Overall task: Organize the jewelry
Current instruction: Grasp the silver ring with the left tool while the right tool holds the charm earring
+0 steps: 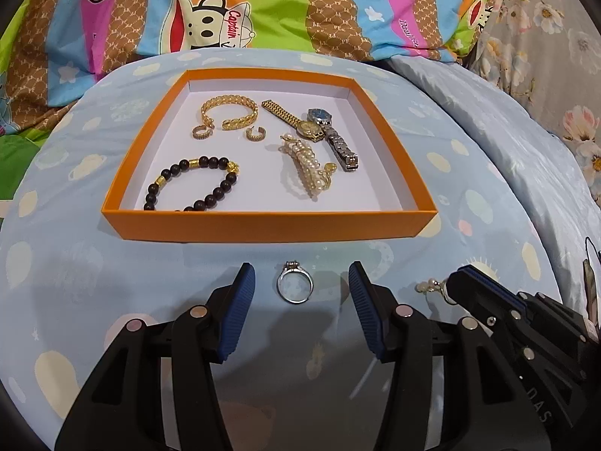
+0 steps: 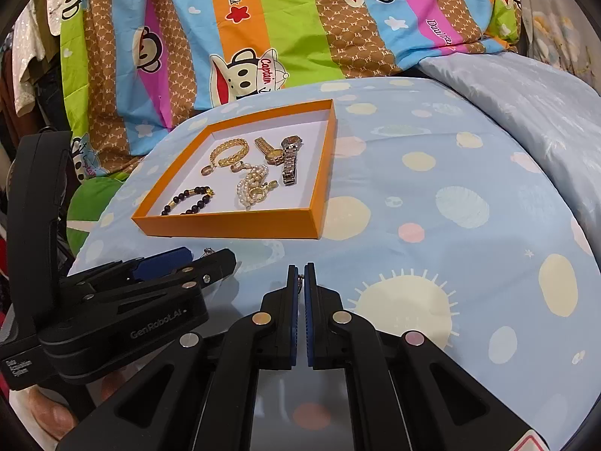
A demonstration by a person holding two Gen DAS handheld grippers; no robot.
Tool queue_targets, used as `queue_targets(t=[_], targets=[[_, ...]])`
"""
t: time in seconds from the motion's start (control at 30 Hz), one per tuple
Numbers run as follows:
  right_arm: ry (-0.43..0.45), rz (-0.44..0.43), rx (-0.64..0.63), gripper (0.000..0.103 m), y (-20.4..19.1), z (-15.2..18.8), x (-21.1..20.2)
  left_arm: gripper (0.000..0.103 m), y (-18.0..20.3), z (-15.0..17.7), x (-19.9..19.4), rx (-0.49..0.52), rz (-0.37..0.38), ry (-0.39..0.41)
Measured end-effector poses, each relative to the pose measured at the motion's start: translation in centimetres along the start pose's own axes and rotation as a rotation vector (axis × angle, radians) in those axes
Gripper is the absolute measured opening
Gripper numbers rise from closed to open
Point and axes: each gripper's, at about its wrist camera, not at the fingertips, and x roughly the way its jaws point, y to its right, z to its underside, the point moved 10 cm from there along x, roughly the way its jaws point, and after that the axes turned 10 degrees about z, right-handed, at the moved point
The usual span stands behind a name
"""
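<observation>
A silver ring point(image 1: 295, 286) lies on the blue cloth, right between the open fingers of my left gripper point(image 1: 301, 288). My right gripper point(image 2: 300, 274) is shut on a small pearl earring point(image 1: 428, 285); its hook shows between the pads point(image 2: 301, 282). In the left wrist view the right gripper point(image 1: 456, 282) comes in from the right. The orange tray point(image 1: 263, 225) holds a gold chain bracelet point(image 1: 229, 112), two gold hoop earrings point(image 1: 203, 132), a dark bead bracelet point(image 1: 195, 184), a pearl bracelet point(image 1: 306, 165), a gold watch point(image 1: 296, 122) and a silver watch point(image 1: 332, 133).
The tray point(image 2: 233, 225) sits on a rounded blue cushion point(image 2: 413, 206) with pale dots. A striped monkey-print quilt point(image 2: 263, 18) lies behind it. A floral cover point(image 1: 556, 56) is at the right. The left gripper's body point(image 2: 112, 300) fills the right wrist view's lower left.
</observation>
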Motion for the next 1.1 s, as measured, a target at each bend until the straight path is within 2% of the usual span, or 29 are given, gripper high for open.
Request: queue_targets(t=[0.07, 0.2, 0.4, 0.73, 1.1], targets=[[0.001, -0.002, 0.002, 0.003, 0.1, 0.0, -0.1, 0.048, 0.2, 0.0, 0.0, 0.015, -0.005, 0.008], [0.004, -0.008, 0.006, 0.003, 0.1, -0.1, -0.2, 0.03, 0.6, 0.1, 0.1, 0.037, 0.006, 0.008], [0.011, -0.013, 0.008, 0.003, 0.0, -0.3, -0.5, 0.018, 0.9, 0.5, -0.1, 0.034, 0.036, 0.004], [0.028, -0.026, 0.004, 0.003, -0.4, -0.7, -1.4, 0.018, 1.2, 1.3, -1.3, 0.036, 0.063, 0.012], [0.092, -0.061, -0.022, 0.003, -2.1, -2.2, -4.8, 0.018, 2.0, 0.2, -6.2, 0.037, 0.096, 0.077]])
